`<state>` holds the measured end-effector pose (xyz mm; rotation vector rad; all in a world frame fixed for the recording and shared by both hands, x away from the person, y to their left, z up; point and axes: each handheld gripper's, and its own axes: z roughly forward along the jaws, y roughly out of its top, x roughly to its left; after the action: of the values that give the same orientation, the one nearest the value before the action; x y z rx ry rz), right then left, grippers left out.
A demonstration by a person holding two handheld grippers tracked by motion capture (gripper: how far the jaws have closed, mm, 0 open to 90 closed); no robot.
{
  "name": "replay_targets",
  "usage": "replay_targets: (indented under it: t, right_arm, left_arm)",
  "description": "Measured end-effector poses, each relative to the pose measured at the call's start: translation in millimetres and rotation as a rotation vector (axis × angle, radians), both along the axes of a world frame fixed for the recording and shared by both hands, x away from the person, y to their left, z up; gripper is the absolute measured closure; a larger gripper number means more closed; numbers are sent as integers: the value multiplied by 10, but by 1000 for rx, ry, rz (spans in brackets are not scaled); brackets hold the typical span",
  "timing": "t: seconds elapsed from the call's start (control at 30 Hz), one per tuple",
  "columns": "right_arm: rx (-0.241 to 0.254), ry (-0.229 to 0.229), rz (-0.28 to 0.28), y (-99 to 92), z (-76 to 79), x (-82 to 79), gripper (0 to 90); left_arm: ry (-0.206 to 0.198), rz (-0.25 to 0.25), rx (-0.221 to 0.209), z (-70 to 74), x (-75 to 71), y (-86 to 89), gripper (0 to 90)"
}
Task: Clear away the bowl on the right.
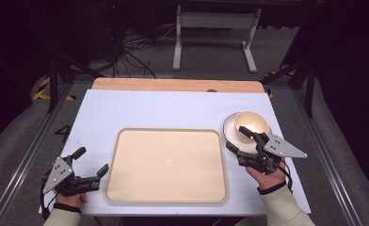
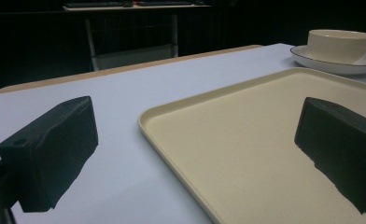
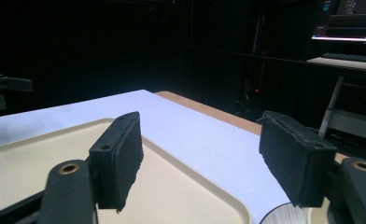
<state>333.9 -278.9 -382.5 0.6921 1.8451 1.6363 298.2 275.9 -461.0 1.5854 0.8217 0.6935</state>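
Observation:
A cream tray [image 1: 167, 165] lies in the middle of the white table [image 1: 173, 108]. A cream bowl [image 1: 252, 123] stands on a white plate [image 1: 229, 126] at the tray's right. My right gripper [image 1: 239, 140] is open and hovers over the plate's near left edge; one finger reaches by the bowl's near rim. In the right gripper view the right gripper [image 3: 209, 158] has nothing between its jaws, with the tray [image 3: 31, 163] and the plate's rim [image 3: 284, 215] below. My left gripper [image 1: 92, 161] rests open at the tray's near left corner. It [image 2: 195, 140] straddles the tray's edge [image 2: 172, 144], and the bowl [image 2: 341, 44] is far off.
A wooden strip [image 1: 173, 84] runs along the table's far edge. Beyond it stand a white frame [image 1: 215, 28] and loose cables [image 1: 131, 52] on the floor. Metal rails flank the table on both sides. A lit screen [image 3: 349, 18] glows in the dark background.

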Motion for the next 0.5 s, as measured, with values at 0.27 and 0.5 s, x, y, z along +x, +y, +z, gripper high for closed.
replay_targets:
  t: [0.27,0.5]
  right_arm:
    - [5,-8,4,-65,43,44,354]
    - [-5,-14,-11,-156,105,151,360]
  left_arm:
    - [0,0,0,0,0,0,2]
    - [1,1,-1,0,0,1,2]
